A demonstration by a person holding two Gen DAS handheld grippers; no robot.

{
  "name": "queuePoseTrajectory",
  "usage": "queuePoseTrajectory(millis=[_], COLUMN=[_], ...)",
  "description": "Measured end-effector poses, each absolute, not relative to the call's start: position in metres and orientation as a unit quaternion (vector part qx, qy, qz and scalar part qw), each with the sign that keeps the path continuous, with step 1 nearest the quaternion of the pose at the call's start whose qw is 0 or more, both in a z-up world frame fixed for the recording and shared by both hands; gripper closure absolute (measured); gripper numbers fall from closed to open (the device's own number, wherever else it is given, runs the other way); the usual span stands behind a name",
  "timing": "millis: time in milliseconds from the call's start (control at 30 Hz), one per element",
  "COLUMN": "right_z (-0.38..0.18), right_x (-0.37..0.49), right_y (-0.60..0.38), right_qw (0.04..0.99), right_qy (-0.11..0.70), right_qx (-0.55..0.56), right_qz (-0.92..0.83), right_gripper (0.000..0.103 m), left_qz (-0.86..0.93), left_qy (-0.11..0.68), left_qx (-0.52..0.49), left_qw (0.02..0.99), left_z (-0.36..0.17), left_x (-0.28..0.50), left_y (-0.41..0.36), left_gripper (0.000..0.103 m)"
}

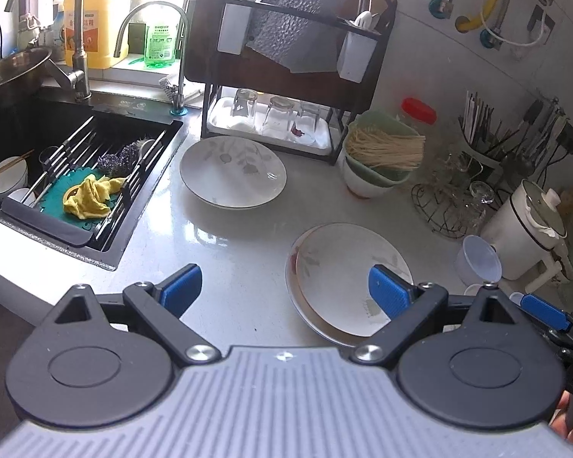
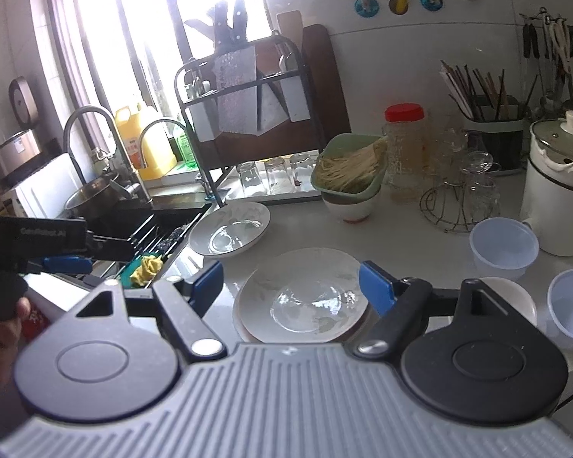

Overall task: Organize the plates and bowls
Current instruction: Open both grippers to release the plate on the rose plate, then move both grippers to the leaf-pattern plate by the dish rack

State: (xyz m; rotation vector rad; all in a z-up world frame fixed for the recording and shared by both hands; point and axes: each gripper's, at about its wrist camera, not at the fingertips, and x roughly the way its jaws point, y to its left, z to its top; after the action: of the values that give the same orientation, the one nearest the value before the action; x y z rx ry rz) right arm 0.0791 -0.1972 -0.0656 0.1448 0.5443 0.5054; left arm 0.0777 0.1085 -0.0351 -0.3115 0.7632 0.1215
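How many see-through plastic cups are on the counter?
2. One plastic cup stands beside the white pot; the other plastic cup lies tipped nearer the right edge. More may be hidden.

the pale glossy countertop [image 1: 217, 252] fills the middle of both views, with the black sink [image 1: 141, 168] set into it at left. a single floral plate [image 1: 233, 171] lies at centre, just beside the sink edge. a stack of two plates [image 1: 343, 278] sits lower right. the dish rack [image 1: 286, 76] stands at the top, a stack of bowls holding noodles [image 1: 378, 164] to its right, and a white pot [image 1: 531, 229] at far right with clear plastic cups [image 2: 504, 244] near it.
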Motion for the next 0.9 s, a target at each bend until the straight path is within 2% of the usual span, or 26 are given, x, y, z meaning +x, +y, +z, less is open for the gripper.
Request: queuePoseTrajectory(millis=[900], right_z=[-0.077], right_x=[0.14], right_y=[-0.126], right_qw=[0.925], right_qy=[0.293], right_qx=[0.083], right_qz=[0.227], right_gripper=[0.023], left_qz=[0.034], left_qy=[0.393], left_qx=[-0.142], left_qw=[0.908], left_z=[-0.049], left_x=[0.159], left_y=[0.18], left_gripper=[0.007])
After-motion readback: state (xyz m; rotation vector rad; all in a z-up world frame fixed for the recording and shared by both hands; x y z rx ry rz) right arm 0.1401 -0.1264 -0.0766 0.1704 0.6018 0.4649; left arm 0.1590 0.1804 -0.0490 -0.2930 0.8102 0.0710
